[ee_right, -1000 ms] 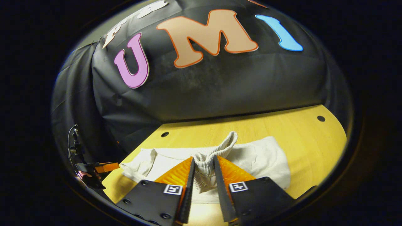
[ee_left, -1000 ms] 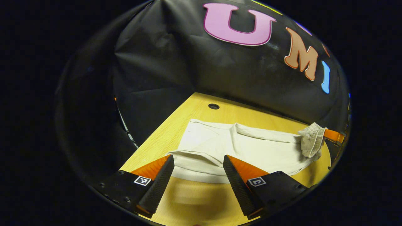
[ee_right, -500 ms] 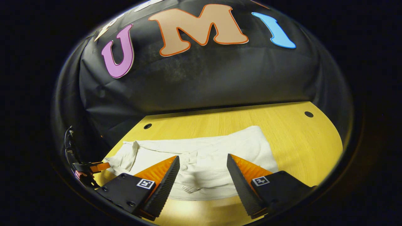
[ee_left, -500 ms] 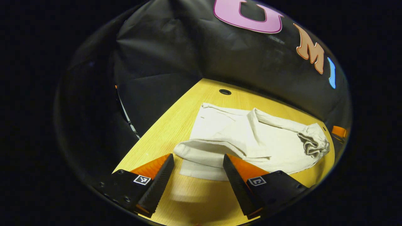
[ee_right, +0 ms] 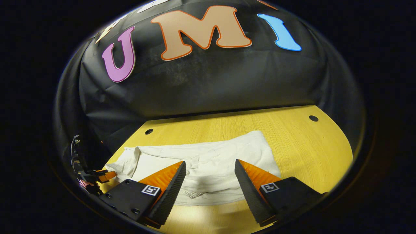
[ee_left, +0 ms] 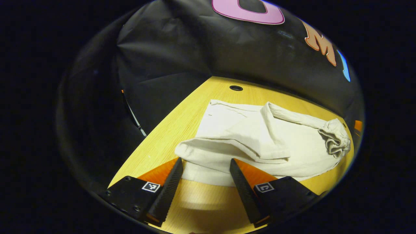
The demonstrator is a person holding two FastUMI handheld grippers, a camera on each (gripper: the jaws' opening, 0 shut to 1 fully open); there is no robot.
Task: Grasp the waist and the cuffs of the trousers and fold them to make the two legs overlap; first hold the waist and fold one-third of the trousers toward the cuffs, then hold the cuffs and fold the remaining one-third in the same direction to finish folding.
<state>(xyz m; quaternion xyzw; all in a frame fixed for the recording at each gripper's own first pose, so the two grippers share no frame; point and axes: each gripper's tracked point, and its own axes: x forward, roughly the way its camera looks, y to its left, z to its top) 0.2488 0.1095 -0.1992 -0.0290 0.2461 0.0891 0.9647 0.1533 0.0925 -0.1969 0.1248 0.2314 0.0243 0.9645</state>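
Note:
Cream trousers [ee_left: 247, 136] lie on the yellow wooden table [ee_left: 182, 123], with one layer folded over the other. The bunched elastic waistband [ee_left: 334, 139] rests on the cloth at the right end. My left gripper [ee_left: 205, 162] is open just in front of the near cuff end, fingers either side of the hem and not pinching it. In the right gripper view, the trousers [ee_right: 208, 156] stretch from left to right. My right gripper [ee_right: 209, 164] hangs open over their near edge, holding nothing. The left gripper [ee_right: 94, 177] shows small at the far left of that view.
The tabletop has round holes [ee_left: 236, 88] [ee_right: 149, 131] [ee_right: 313, 118] near its back edge. A thin cable [ee_left: 133, 117] hangs beside the table's left edge. Bare wood [ee_right: 299, 143] lies to the right of the trousers. The black cloth wall stands close behind the table.
My right gripper has opened and let go of the waistband, which now lies bunched on the trousers. My left gripper has moved closer to the cuff end and stays open.

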